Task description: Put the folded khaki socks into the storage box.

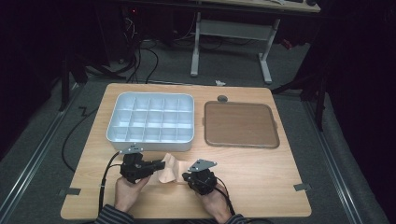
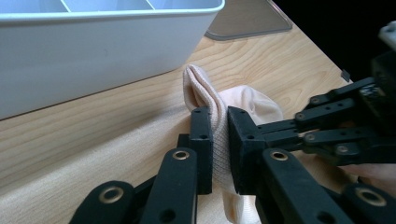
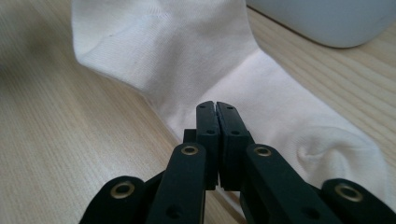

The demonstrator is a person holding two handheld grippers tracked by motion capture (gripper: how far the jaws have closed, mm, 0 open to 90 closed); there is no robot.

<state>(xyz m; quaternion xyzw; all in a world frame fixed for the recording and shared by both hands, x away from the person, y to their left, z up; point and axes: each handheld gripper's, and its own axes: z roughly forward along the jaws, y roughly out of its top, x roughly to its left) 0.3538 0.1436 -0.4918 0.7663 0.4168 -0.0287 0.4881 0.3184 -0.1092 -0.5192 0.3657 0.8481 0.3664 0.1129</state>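
Left claw (image 2: 219, 135) pinches sock (image 2: 243, 102) — right claw (image 3: 215, 122) closed.

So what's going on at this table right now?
A person holds a tool in each hand and works on a pale sock lying on the table, just in front of the white divided tray. The left tool is shut on a raised fold of the sock. The right tool is shut, its tips over the sock; whether it pinches fabric is unclear. A brown lid lies right of the tray.
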